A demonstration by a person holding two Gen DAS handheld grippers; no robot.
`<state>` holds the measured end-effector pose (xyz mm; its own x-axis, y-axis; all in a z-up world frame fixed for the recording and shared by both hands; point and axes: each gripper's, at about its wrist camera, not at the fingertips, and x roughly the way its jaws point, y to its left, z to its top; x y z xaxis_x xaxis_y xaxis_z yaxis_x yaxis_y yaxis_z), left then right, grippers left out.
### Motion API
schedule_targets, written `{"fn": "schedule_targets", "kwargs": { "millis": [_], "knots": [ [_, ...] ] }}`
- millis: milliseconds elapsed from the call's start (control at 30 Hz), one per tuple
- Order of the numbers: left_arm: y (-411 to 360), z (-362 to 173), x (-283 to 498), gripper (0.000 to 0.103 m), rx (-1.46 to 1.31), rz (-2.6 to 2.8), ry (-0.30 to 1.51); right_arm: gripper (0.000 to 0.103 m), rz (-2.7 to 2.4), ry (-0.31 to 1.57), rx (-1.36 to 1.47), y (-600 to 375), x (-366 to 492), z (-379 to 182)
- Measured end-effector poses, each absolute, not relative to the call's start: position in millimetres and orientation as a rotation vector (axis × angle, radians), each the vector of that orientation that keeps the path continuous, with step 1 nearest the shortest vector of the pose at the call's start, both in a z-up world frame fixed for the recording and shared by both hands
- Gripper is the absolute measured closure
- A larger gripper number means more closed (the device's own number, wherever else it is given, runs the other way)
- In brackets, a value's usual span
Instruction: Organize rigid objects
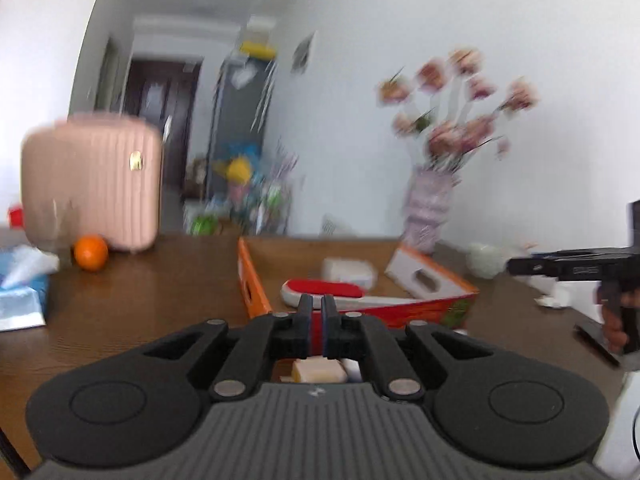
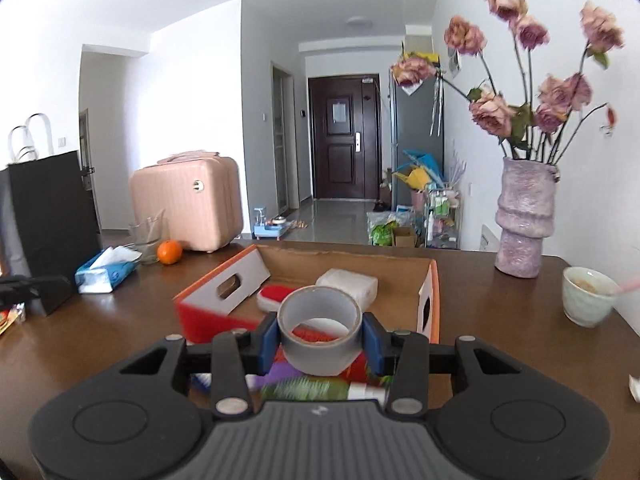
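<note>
My right gripper [image 2: 320, 336] is shut on a grey roll of tape [image 2: 320, 330] and holds it above the near edge of an open orange cardboard box [image 2: 430, 296]. In the box lie a red-and-white brush [image 2: 272, 294] and a white block [image 2: 348, 282]. My left gripper [image 1: 317, 312] is shut and empty, just in front of the same box [image 1: 252, 284], with the red-and-white brush [image 1: 324, 290] and white block [image 1: 348, 270] beyond it. Small pale objects [image 1: 318, 372] lie under its fingers. The right gripper also shows at the right edge of the left wrist view [image 1: 520, 266].
On the brown table [image 2: 120, 320] stand a pink case [image 2: 188, 200], an orange [image 2: 169, 252], a glass [image 2: 146, 236], a tissue pack [image 2: 104, 270], a black bag [image 2: 48, 212], a purple vase of flowers [image 2: 524, 224] and a white cup [image 2: 586, 296].
</note>
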<state>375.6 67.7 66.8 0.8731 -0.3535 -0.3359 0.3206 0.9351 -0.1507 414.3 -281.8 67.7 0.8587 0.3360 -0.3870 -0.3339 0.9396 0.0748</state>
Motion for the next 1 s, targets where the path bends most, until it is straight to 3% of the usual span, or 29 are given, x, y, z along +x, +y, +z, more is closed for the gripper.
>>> {"fn": "schedule_targets", "kwargs": {
  "millis": [67,100,133,167,267,333,400,433,467,533,767,1000],
  "knots": [
    [58.6,63.0,420.4,0.096,-0.078,-0.342,0.414,0.061,0.352,0.444,0.016,-283.7,455.7,68.6],
    [53.4,61.8,446.2,0.085,-0.082,-0.330,0.445,0.061,0.354,0.469,0.022,-284.0,475.4,66.5],
    [51.6,58.3,466.7,0.066,-0.094,-0.304,0.486,0.061,0.347,0.491,0.032,-284.7,498.1,64.4],
    [48.5,55.6,489.8,0.058,-0.102,-0.283,0.537,0.061,0.336,0.514,0.032,-284.3,518.8,61.1],
    [41.1,47.9,538.0,0.048,-0.101,-0.280,0.594,0.061,0.304,0.611,0.037,-281.5,584.6,43.8],
    [31.4,44.3,563.2,0.017,-0.086,-0.308,0.651,0.060,0.277,0.666,0.058,-278.6,620.3,29.4],
    [21.7,40.6,580.1,0.011,-0.078,-0.272,0.657,0.049,0.246,0.715,0.045,-272.1,647.0,15.4],
    [16.8,38.9,586.6,0.005,-0.055,-0.262,0.676,0.038,0.231,0.730,0.029,-268.4,656.6,9.3],
    [13.3,36.8,592.2,0.003,-0.041,-0.256,0.698,0.031,0.216,0.739,0.010,-264.6,664.0,3.3],
    [8.7,33.2,601.3,0.000,-0.027,-0.232,0.742,0.026,0.204,0.760,-0.006,-260.1,674.4,-4.4],
    [7.5,39.2,597.1,0.000,0.008,-0.192,0.781,0.021,0.238,0.731,0.010,-269.2,657.5,5.8],
    [6.3,81.7,541.0,0.000,0.023,-0.176,0.711,0.018,0.257,0.630,0.024,-285.1,593.6,57.0]
  ]
}}
